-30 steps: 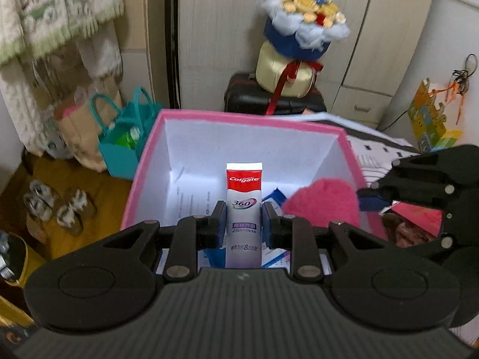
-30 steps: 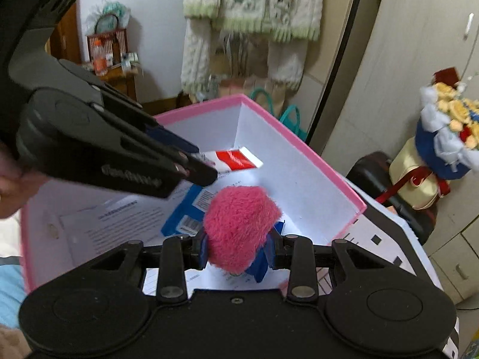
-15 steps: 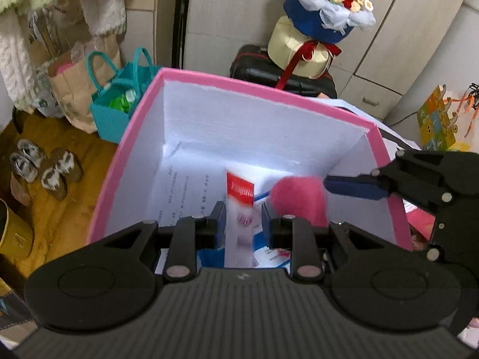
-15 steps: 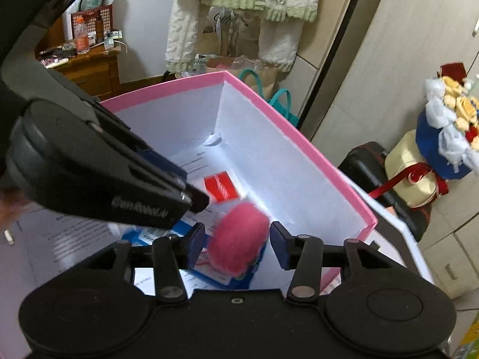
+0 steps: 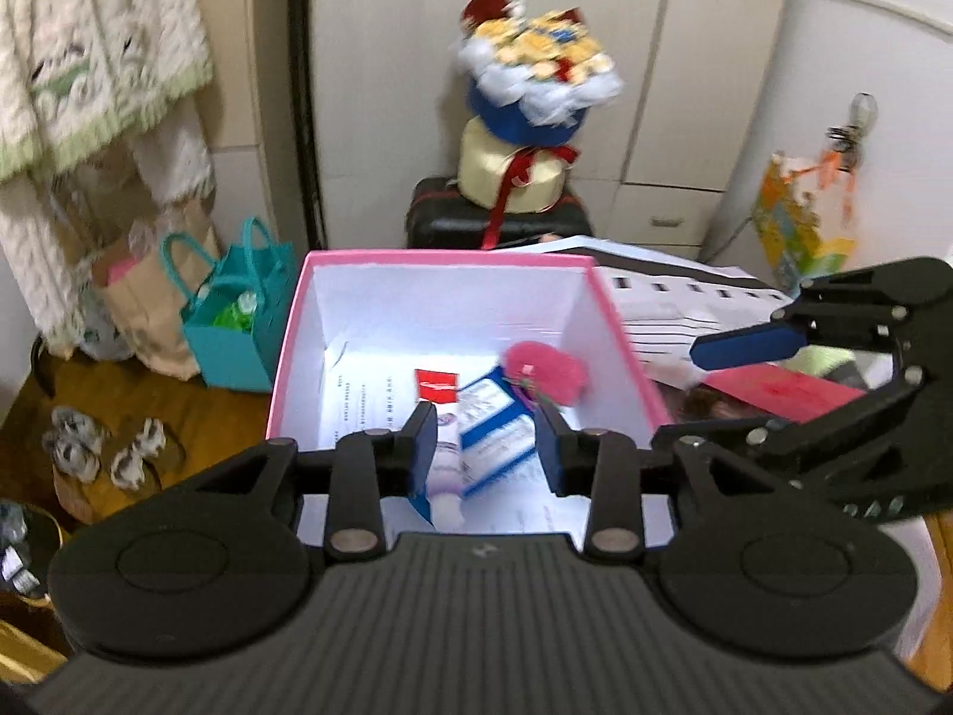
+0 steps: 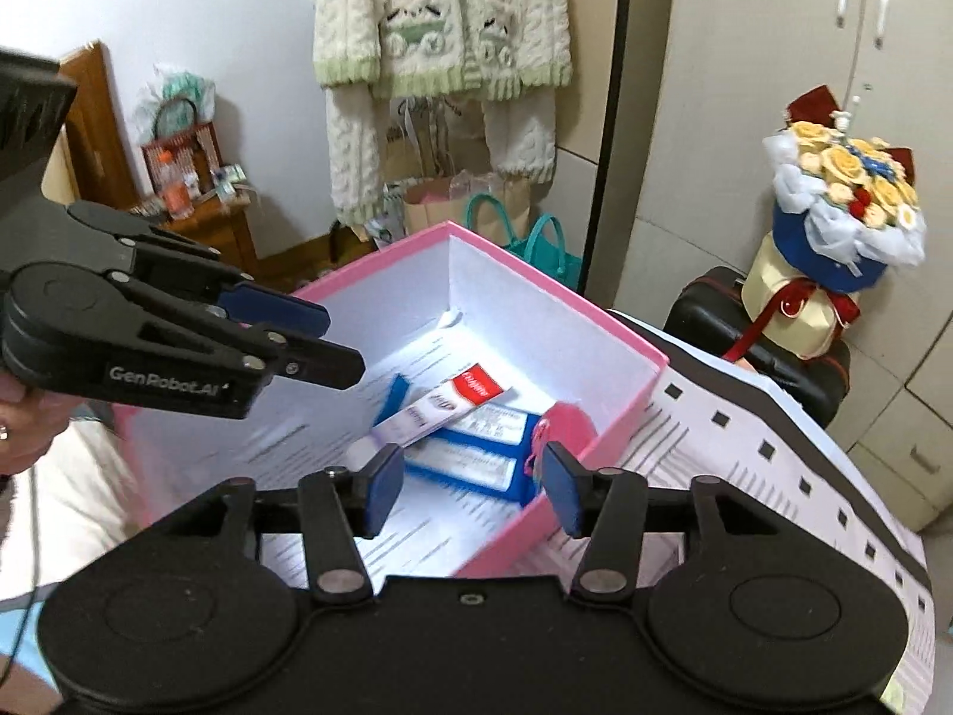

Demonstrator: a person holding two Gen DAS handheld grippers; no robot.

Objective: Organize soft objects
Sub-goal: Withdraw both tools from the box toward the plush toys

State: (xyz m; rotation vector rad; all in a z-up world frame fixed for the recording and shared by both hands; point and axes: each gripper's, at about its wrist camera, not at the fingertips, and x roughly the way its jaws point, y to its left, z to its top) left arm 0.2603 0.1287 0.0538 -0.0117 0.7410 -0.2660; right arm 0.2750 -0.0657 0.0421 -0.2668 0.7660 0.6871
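since the toothpaste tube (image 6: 438, 408) and pink pompom (image 5: 545, 370) lie loose inside the pink box (image 5: 285, 357), on the blue cartons (image 6: 476, 444), both seem delivered. the left gripper (image 5: 483, 448) and right gripper (image 6: 470, 491) hang above the box, fingers spread and empty. only the right view shows the tube's full length slanting across the cartons.

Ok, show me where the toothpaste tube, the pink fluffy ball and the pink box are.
toothpaste tube (image 6: 444, 402), right wrist view, on its white body near the red end.
pink fluffy ball (image 5: 545, 370), left wrist view, on its fuzzy middle.
pink box (image 5: 447, 259), left wrist view, on its far rim.
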